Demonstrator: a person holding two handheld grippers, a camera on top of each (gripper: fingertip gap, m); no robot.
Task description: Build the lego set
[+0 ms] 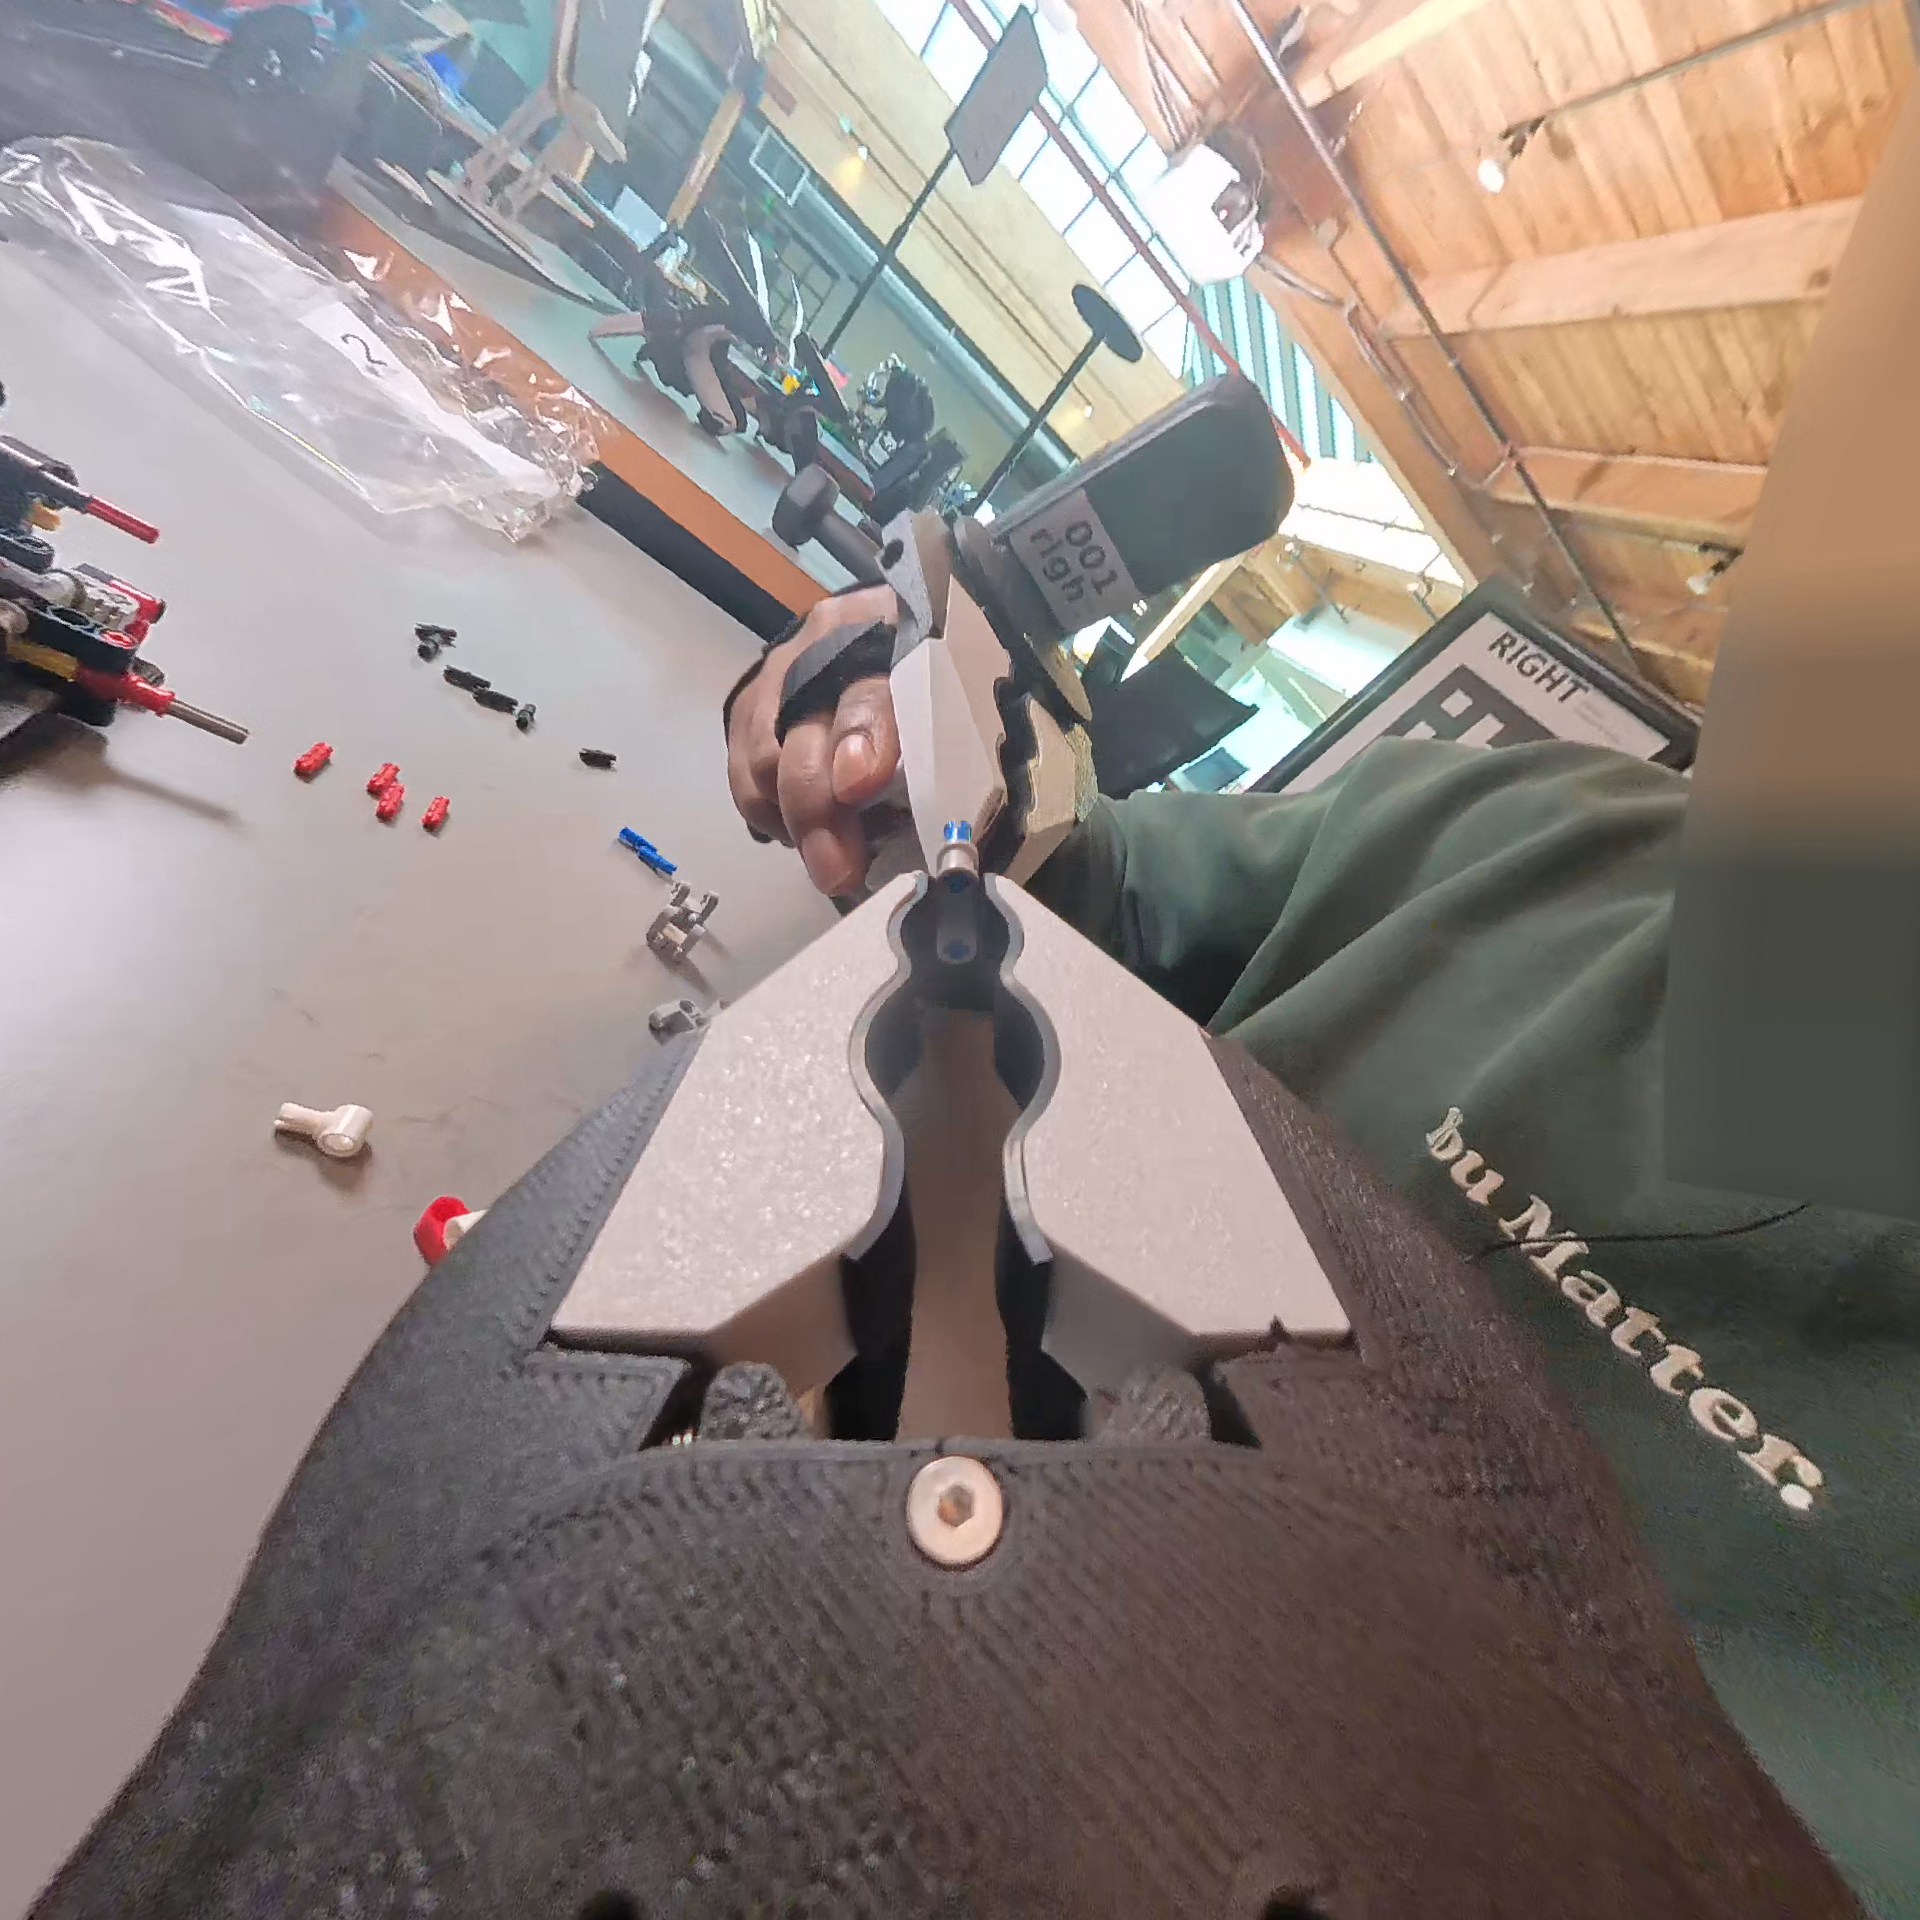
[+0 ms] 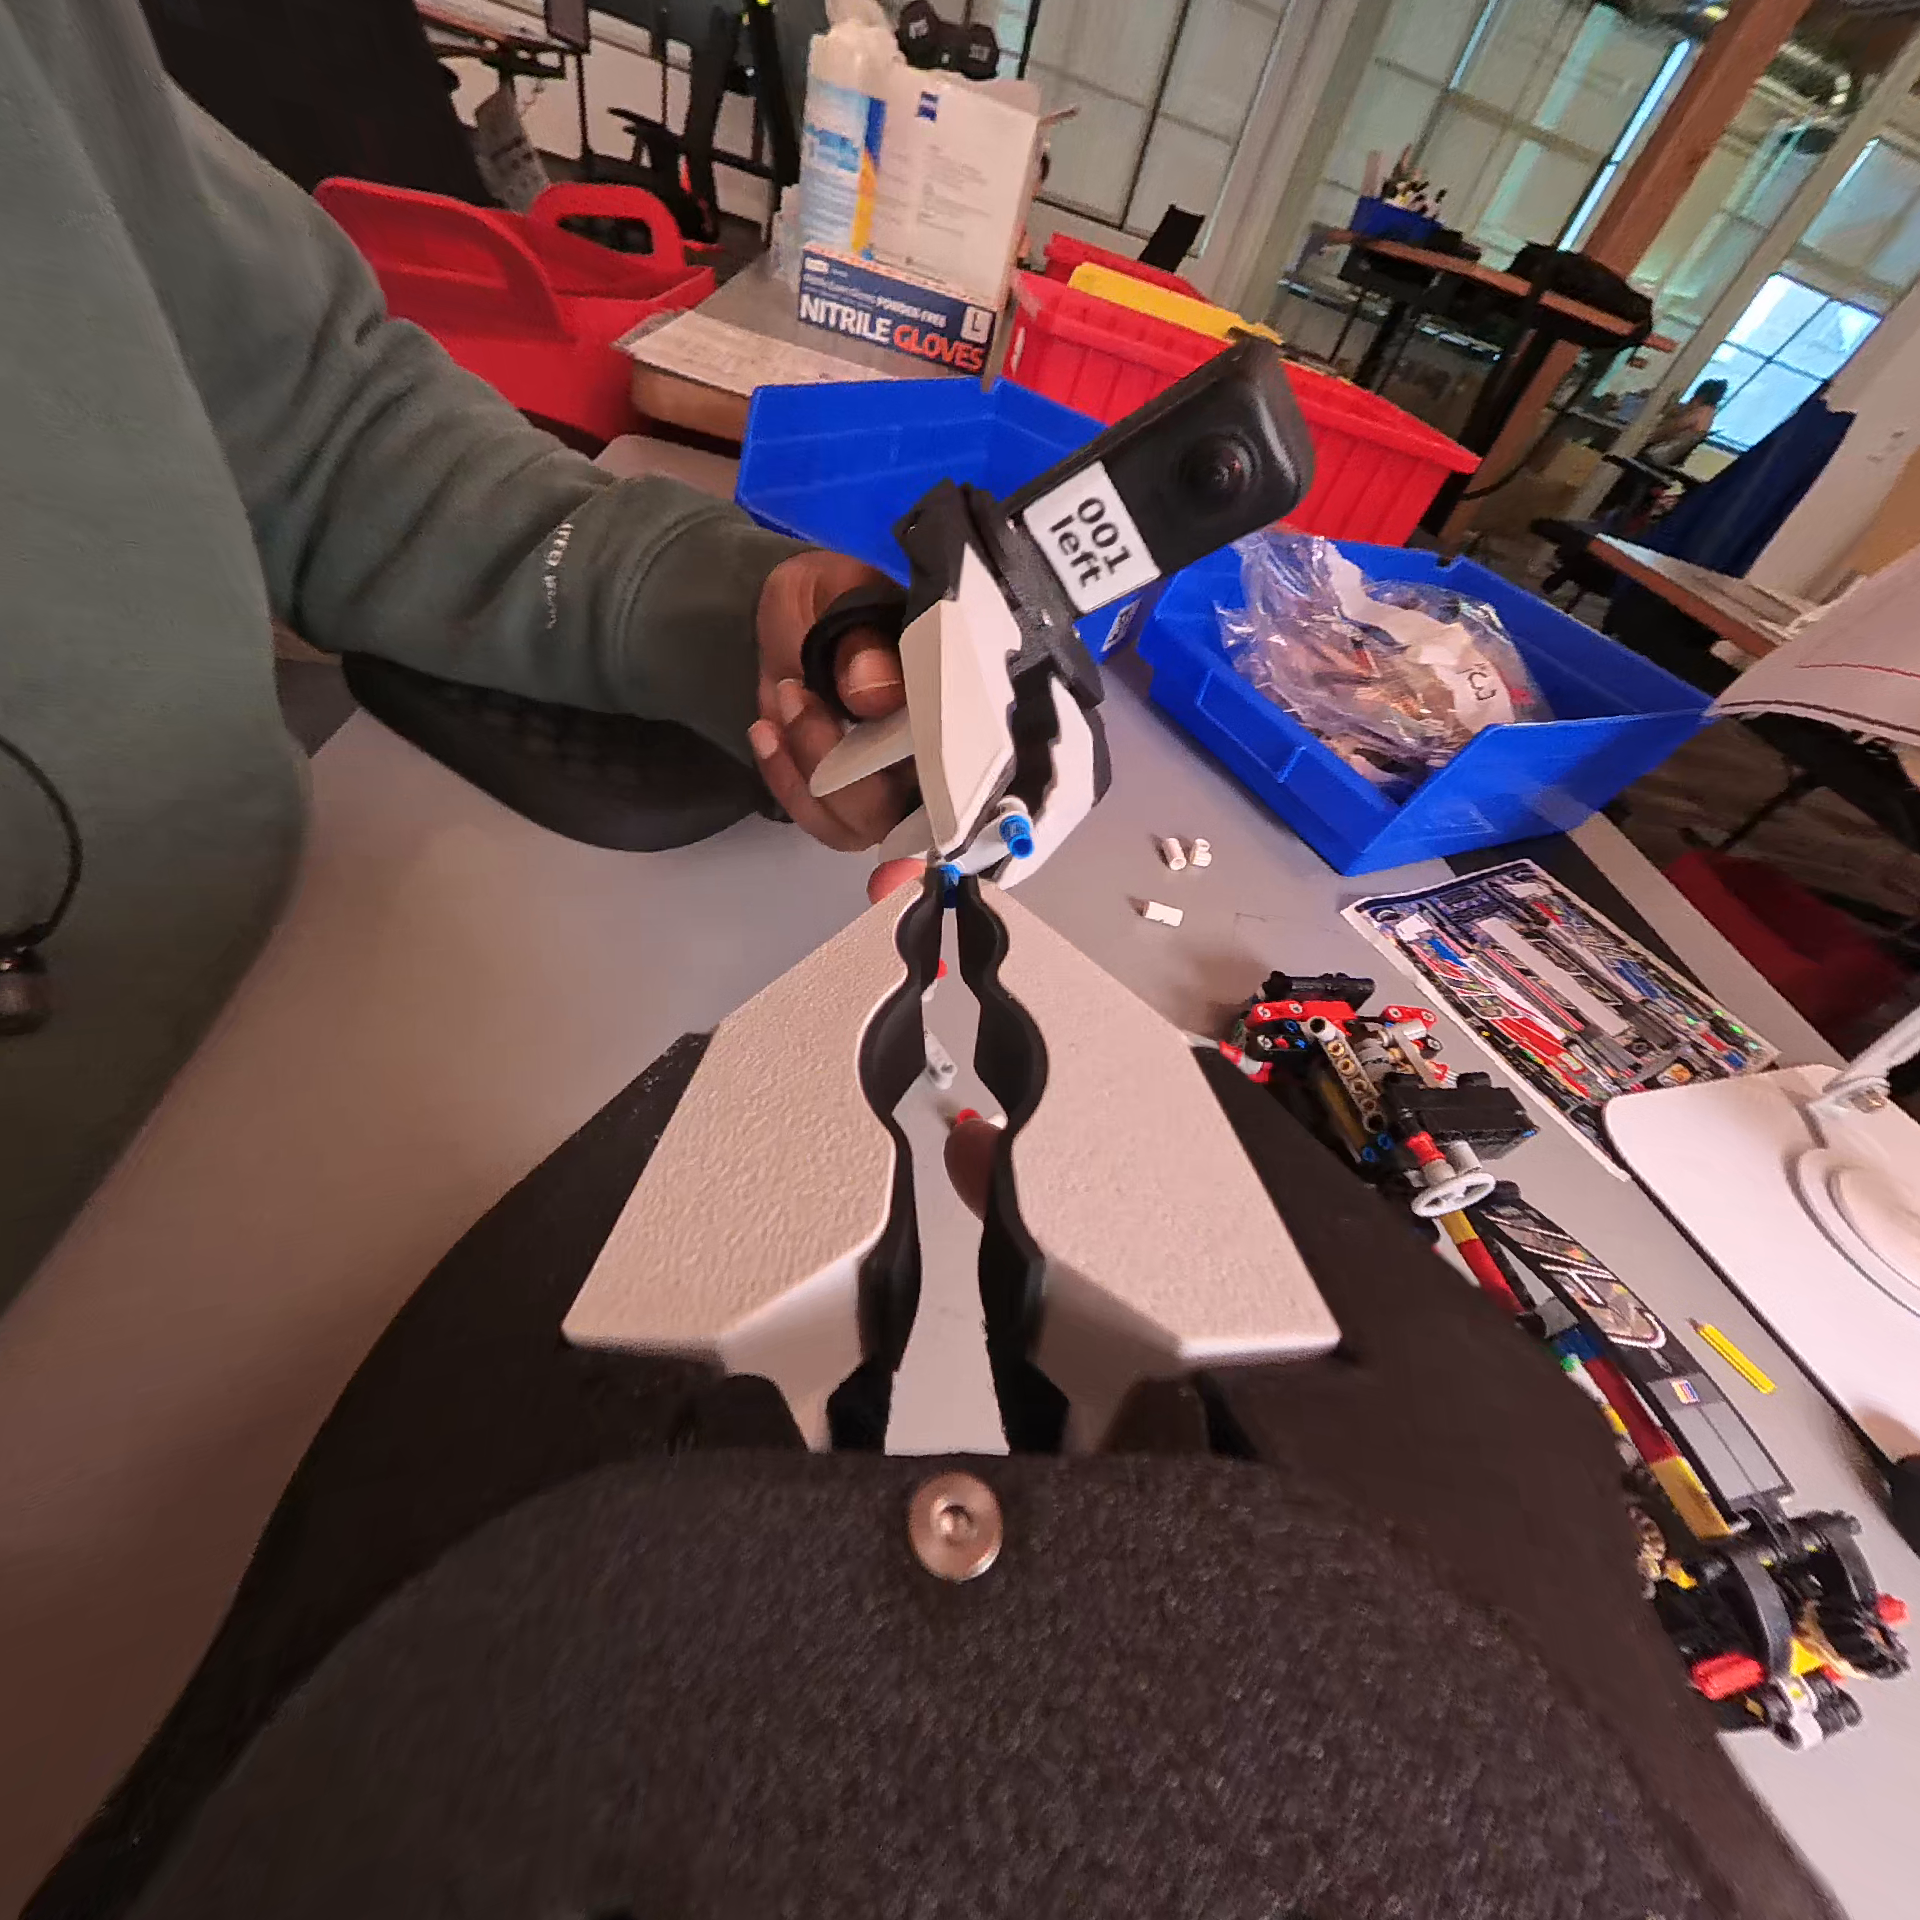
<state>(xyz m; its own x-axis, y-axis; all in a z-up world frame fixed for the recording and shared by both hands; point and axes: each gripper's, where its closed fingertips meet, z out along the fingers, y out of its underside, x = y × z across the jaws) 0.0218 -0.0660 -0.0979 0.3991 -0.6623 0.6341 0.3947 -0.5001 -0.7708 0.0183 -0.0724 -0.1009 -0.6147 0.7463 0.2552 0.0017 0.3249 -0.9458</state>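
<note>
Above the near tabletop (image 2: 436, 987) edge, left gripper (image 1: 954, 914) and right gripper (image 2: 948, 883) are meeting tip to tip, both clamping a small grey-and-blue connector (image 1: 954, 868); the half-built lego model (image 2: 1455, 1143) is lying right, beside a printed sticker sheet (image 2: 1558, 987).

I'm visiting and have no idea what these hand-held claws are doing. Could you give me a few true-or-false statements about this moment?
1. The left gripper has its jaws shut on a grey connector. True.
2. The right gripper hangs open and empty. False: its jaws pinch a blue pin at the connector.
3. Red pins lie loose on the table. True.
4. The half-built model is lifted in the air. False: it lies on the table.
5. The blue bin is empty. False: it holds a clear plastic bag.
</note>
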